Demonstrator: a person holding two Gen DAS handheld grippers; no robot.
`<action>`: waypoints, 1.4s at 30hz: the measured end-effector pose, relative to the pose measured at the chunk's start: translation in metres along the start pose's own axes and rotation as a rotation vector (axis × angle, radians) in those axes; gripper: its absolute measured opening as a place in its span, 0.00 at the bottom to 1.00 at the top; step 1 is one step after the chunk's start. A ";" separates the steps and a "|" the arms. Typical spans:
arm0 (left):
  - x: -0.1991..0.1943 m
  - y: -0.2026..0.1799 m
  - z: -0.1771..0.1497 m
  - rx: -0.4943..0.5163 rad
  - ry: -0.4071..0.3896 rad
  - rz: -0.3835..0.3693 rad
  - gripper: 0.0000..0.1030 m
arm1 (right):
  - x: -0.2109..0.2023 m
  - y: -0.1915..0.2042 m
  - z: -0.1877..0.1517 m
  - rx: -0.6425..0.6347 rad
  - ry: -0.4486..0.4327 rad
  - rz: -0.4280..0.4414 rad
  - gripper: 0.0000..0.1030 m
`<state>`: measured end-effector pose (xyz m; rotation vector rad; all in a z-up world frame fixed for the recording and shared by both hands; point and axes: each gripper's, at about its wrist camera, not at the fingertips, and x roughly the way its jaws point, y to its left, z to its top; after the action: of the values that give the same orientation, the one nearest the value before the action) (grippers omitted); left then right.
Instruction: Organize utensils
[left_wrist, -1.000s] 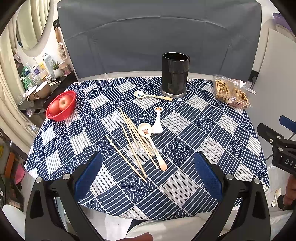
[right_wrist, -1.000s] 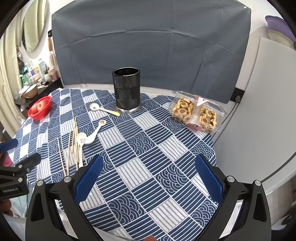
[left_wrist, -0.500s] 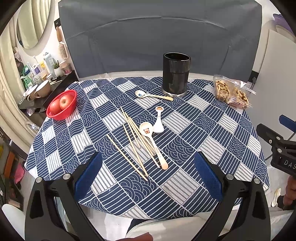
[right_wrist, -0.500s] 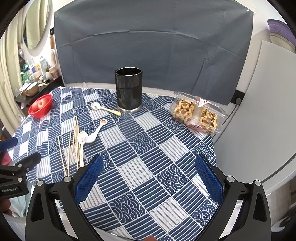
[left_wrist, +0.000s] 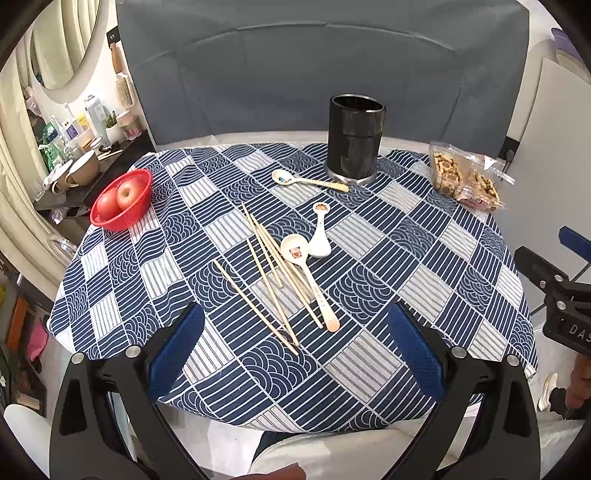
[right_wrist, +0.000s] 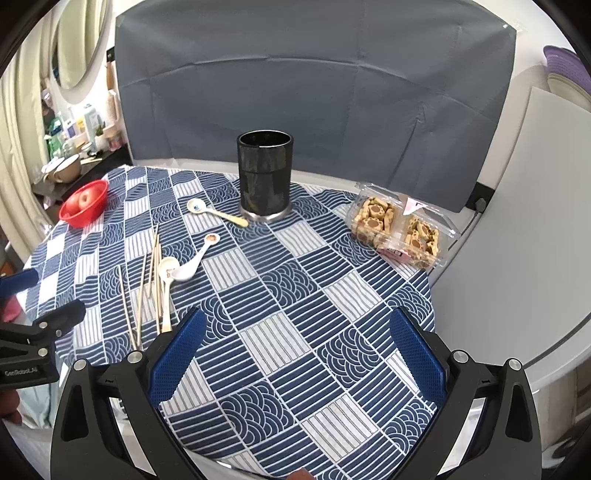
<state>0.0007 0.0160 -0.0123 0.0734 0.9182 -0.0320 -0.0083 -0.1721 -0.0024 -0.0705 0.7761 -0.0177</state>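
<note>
A black cylindrical holder stands upright at the back of the table. Several wooden chopsticks lie loose on the blue patterned cloth. Beside them lie a white spoon with a pink-tipped handle and a short white spoon. A third spoon with a yellow handle rests near the holder's foot. My left gripper hovers open above the near edge, just short of the chopsticks. My right gripper is open over the cloth, right of the utensils.
A red basket with apples sits at the left edge. A clear box of biscuits lies at the right edge. A grey backdrop stands behind the table. A cluttered shelf is at far left.
Both views have shifted only slightly; the table sits a little lower in the right wrist view. No utensil has moved, and both grippers stay open.
</note>
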 end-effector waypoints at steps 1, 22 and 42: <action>0.002 0.001 0.000 -0.001 0.006 -0.001 0.94 | 0.000 0.001 0.000 -0.008 0.001 -0.001 0.93; 0.063 0.063 0.014 -0.128 0.164 0.023 0.94 | 0.048 0.063 0.013 -0.251 0.141 0.102 0.93; 0.147 0.100 0.000 -0.214 0.345 -0.003 0.94 | 0.163 0.125 0.085 -0.373 0.251 0.172 0.92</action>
<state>0.0960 0.1159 -0.1244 -0.1249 1.2612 0.0782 0.1667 -0.0498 -0.0649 -0.3607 1.0269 0.2867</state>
